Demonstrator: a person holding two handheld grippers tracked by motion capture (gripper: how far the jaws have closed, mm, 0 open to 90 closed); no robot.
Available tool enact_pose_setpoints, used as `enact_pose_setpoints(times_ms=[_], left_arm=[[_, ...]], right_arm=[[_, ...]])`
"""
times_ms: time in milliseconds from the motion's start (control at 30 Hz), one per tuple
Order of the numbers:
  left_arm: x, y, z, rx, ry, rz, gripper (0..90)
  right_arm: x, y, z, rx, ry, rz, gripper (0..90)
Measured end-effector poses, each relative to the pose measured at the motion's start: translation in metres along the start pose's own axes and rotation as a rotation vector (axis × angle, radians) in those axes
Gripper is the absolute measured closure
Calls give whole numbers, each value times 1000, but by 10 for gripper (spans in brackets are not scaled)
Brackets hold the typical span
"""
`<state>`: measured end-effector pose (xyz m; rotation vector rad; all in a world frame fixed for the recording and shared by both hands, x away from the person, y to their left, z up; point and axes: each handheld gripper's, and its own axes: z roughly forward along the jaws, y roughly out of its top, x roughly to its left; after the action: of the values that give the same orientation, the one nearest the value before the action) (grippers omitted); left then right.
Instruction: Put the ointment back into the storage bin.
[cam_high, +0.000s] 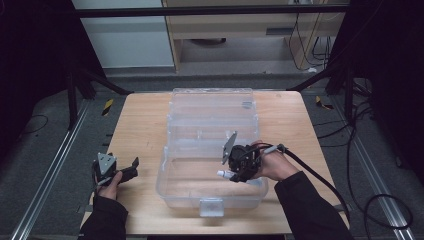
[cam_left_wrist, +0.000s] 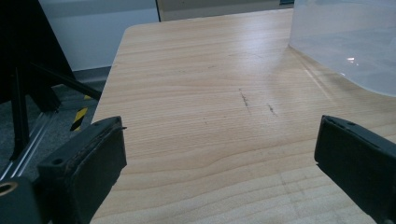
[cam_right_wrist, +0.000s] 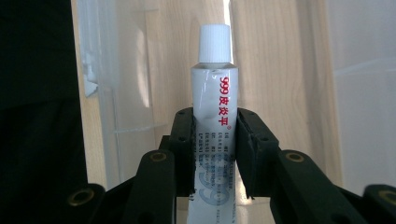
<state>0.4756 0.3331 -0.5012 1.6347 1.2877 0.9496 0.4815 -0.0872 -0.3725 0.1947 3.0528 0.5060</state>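
Note:
A white tube (cam_right_wrist: 215, 112) with a white cap and red lettering is pinched between the jaws of my right gripper (cam_right_wrist: 215, 154), cap pointing away from the camera. In the high view that right gripper (cam_high: 239, 172) hangs over the front right of an open clear plastic box (cam_high: 172, 175), the tube (cam_high: 224, 173) poking out to the left. My left gripper (cam_high: 131, 169) rests low over the wooden table (cam_high: 140, 125), left of the box, jaws wide apart with nothing between its fingers (cam_left_wrist: 86, 163). The box wall (cam_left_wrist: 341, 42) shows at the upper right of the left gripper view.
The box's raised lid (cam_high: 212, 102) stands behind its base in the table's middle. A black cable (cam_high: 320, 180) trails from the right gripper off the table's right side. Dark frame legs (cam_high: 75, 85) and floor cables (cam_high: 380, 205) surround the table.

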Motion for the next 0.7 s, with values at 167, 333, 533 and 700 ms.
enact_pose_setpoints(times_ms=[167,333,533,700], left_arm=[[0,0,0,0,0,0,16],[0,0,0,0,0,0,16],[0,0,0,0,0,0,16],[0,0,0,0,0,0,16]], right_arm=[[1,-2,14,38,14,-19,695],[2,-3,24,72,15,-34,695],[3,-5,36,89,25,-53,696],[3,-4,42,108,30,-64,695]])
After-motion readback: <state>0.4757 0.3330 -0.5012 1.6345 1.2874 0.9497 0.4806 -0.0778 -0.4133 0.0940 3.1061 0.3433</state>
